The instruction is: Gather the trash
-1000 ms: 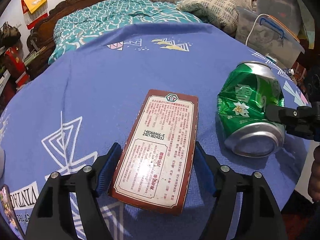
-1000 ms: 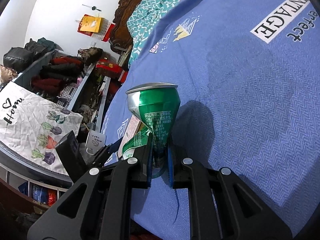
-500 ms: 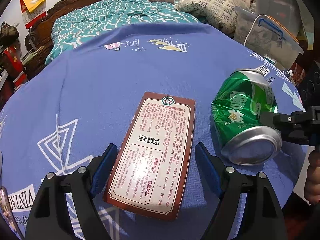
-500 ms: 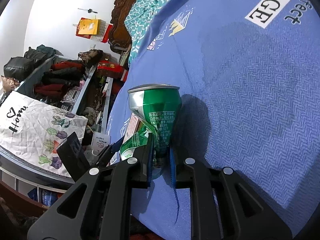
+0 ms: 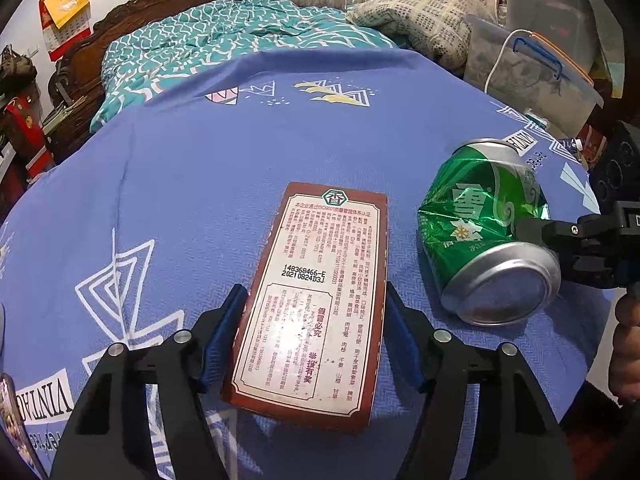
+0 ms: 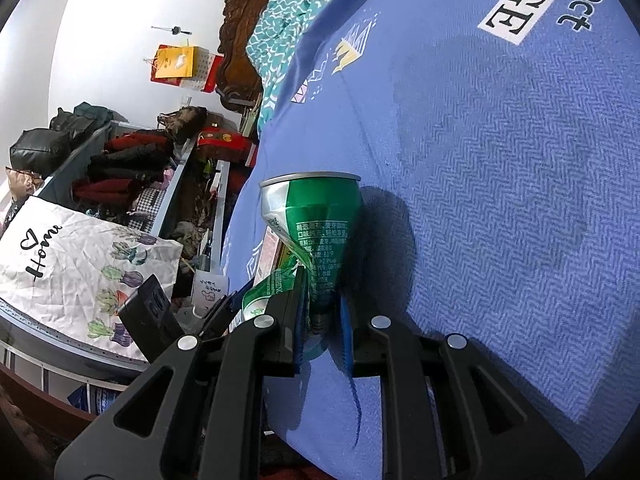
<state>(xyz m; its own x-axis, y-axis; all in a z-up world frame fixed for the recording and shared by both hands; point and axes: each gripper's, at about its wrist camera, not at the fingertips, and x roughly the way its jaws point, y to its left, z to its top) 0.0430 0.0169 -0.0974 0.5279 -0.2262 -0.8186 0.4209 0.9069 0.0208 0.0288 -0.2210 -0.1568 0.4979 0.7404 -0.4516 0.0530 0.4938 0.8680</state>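
A flat brown and cream printed card box (image 5: 316,300) lies on the blue cloth. My left gripper (image 5: 314,316) has its blue pads against both long sides of the box. A crushed green drink can (image 5: 484,228) is beside the box on the right, tilted with its silver base toward me. My right gripper (image 6: 323,322) is shut on the can's crumpled lower part (image 6: 316,240); it also shows in the left wrist view (image 5: 560,240) at the can's right side. In the right wrist view the box (image 6: 269,254) peeks out behind the can.
The blue printed cloth (image 5: 200,184) covers a rounded surface. A teal quilt (image 5: 224,52) and a pillow (image 5: 416,20) lie behind it, a clear storage bin (image 5: 532,76) at the back right. Cluttered shelves (image 6: 132,168) and a white printed cloth (image 6: 68,260) are past the cloth's edge.
My left gripper opened a little, drew back, then moved forward and closed onto the box's sides. The can in my right gripper shifted slightly left and tilted.
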